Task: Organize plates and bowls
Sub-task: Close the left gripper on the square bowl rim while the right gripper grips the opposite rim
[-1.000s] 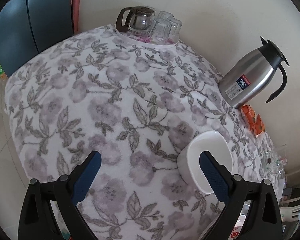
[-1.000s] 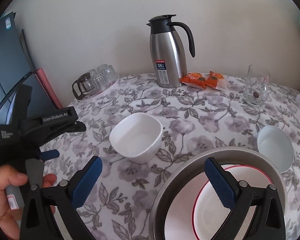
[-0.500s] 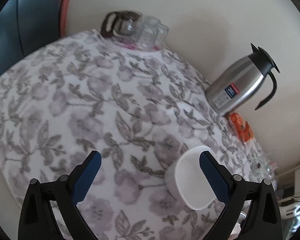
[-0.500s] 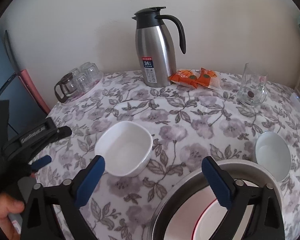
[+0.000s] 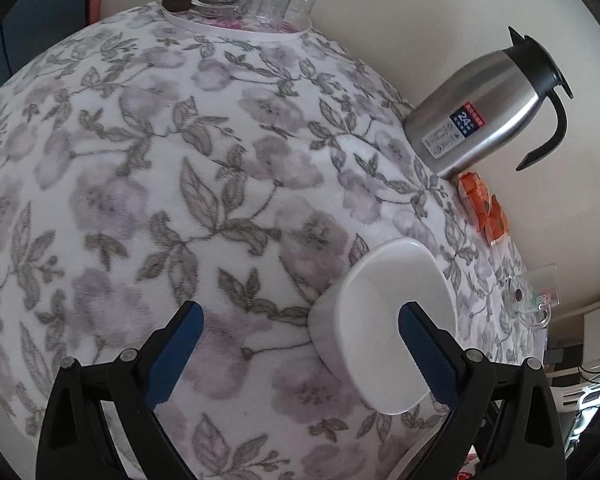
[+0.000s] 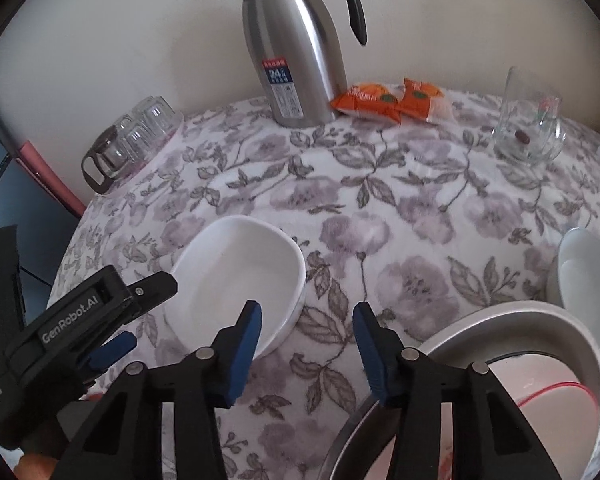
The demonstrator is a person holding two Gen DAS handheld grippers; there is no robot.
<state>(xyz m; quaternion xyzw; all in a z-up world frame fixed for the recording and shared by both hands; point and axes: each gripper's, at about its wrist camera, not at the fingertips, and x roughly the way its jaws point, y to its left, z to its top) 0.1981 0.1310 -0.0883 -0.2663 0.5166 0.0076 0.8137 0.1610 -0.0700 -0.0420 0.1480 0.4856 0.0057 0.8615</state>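
Square bowl (image 6: pixel 240 276), glossy white with rounded corners, sits on plush floral tablecloth (image 6: pixel 380 208).

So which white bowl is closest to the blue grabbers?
The squarish white bowl, sitting right by both grippers. The round white bowl sits far off at the table's right edge, beside the metal basin.

Plain cream wall (image 6: pixel 140 20) behind table — floral cloth (image 6: pixel 340 200); dark blue panel (image 5: pixel 40 20) at left.

A home dining spot: floral tablecloth (image 6: pixel 380 208), steel thermos jug (image 6: pixel 300 48), upturned glasses (image 6: pixel 148 124) and snack packets (image 6: pixel 392 102) beyond the fingers.
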